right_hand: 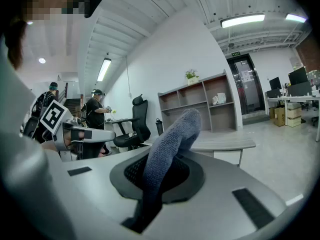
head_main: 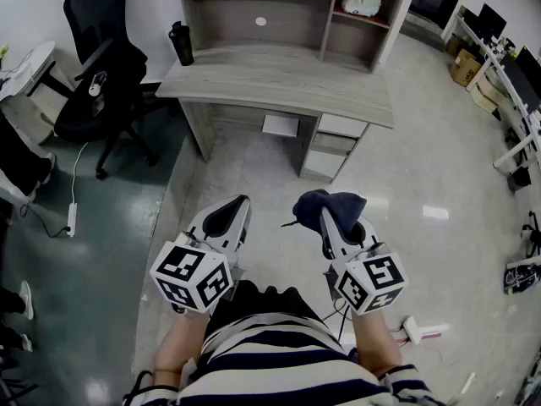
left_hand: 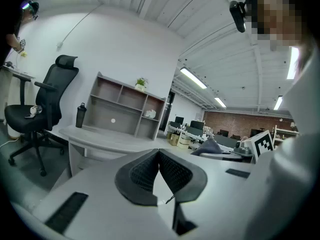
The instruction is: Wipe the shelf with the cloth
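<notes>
A dark blue cloth (head_main: 331, 204) is pinched in my right gripper (head_main: 336, 221), which is shut on it; in the right gripper view the cloth (right_hand: 167, 151) stands up between the jaws. My left gripper (head_main: 226, 220) is shut with nothing in it, its pads (left_hand: 159, 173) pressed together. Both grippers are held close to my body above the floor, well short of the grey desk (head_main: 279, 83). The wooden shelf unit (head_main: 296, 11) stands on the back of the desk, with a white object (head_main: 361, 4) in its right compartment.
A black bottle (head_main: 181, 44) stands on the desk's left end. A black office chair (head_main: 106, 83) sits left of the desk. Drawers (head_main: 338, 146) are under the desk's right side. More desks and boxes (head_main: 494, 66) line the far right. People (right_hand: 95, 116) stand far off.
</notes>
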A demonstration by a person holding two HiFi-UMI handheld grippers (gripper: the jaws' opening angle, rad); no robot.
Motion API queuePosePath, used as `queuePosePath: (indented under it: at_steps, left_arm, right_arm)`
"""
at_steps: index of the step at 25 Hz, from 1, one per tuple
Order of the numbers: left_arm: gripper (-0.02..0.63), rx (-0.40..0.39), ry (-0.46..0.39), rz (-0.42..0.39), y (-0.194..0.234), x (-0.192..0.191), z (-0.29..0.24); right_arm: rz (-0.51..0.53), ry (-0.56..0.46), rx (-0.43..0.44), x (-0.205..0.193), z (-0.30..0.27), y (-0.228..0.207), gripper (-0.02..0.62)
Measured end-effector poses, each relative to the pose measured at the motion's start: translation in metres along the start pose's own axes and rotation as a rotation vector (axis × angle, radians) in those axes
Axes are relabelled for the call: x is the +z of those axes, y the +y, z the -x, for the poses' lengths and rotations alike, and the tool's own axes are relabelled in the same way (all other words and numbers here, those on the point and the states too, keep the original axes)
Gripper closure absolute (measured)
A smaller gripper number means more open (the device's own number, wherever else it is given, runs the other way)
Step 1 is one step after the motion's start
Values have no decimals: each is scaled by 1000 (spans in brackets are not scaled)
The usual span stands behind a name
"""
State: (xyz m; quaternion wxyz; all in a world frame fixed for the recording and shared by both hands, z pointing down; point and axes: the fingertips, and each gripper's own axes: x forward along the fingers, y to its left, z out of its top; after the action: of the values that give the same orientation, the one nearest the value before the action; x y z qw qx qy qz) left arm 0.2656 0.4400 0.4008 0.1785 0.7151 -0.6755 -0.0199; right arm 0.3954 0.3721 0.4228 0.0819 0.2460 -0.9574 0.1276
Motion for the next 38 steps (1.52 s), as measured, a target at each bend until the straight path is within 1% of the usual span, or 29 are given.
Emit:
queuePosePath:
  at_steps: [5, 13, 19, 22, 25, 28, 32, 38]
  left_arm:
    - [591, 5, 4, 8, 6, -1, -8]
    - [591, 4, 18, 25, 39, 7, -37]
    - [591, -2, 24, 28, 80, 23, -61]
    - [591, -8, 39, 19, 99, 30, -72]
    - [591, -14, 52, 10, 122, 37, -80]
    - [591, -17, 57, 10, 143, 43, -86]
    - [591, -25, 63, 6, 163, 49, -94]
    - [591, -19, 61, 19, 184, 56, -111]
  right_arm:
    - [-2, 5, 1, -1, -9, -6, 551]
    - [-14, 36, 5, 5, -47, -14, 551]
    - [1, 37, 3, 21, -96, -20, 551]
    - [-17, 38, 9, 28, -122, -19, 551]
    - [-40, 36, 22, 34, -154, -12, 551]
    - [-35, 43, 37, 37, -180, -3, 551]
    - [-23, 59, 41, 38, -203, 2, 551]
    - [-19, 86, 33, 39, -236, -11, 551]
